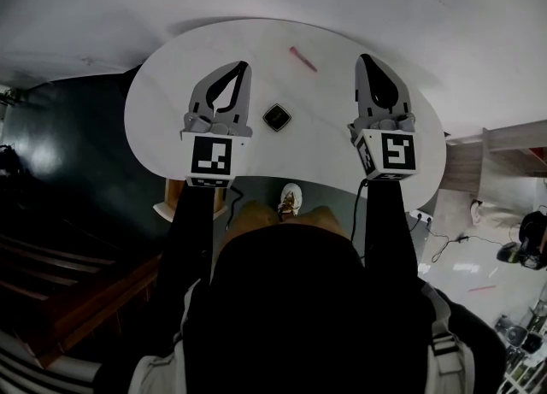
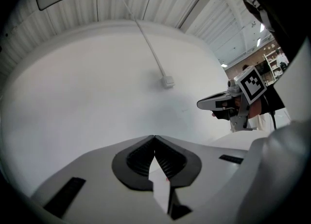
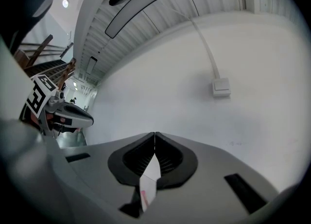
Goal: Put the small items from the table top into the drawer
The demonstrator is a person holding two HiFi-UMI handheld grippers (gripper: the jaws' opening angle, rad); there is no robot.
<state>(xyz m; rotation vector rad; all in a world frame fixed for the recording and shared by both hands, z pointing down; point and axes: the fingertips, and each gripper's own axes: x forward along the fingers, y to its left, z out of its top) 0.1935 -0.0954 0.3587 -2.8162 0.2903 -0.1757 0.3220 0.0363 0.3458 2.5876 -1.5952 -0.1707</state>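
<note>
A white rounded table (image 1: 171, 102) lies below me in the head view. On it sit a small dark square item (image 1: 276, 117) in the middle and a thin red pen (image 1: 302, 59) farther back. My left gripper (image 1: 244, 67) hovers left of the square item, jaws shut and empty. On the other side of that item is my right gripper (image 1: 362, 58), also shut with nothing in it. In the left gripper view the tips (image 2: 154, 136) meet and the right gripper (image 2: 200, 104) shows at the right. The right gripper view shows closed tips (image 3: 155, 133) and the left gripper (image 3: 87, 119).
Beyond the table is a white wall with a cable duct and a small socket box (image 2: 167, 81) (image 3: 221, 87). Dark wooden stairs (image 1: 51, 273) are at the left, a wooden shelf unit (image 1: 504, 157) at the right. The person's shoe (image 1: 291, 200) shows under the table's near edge.
</note>
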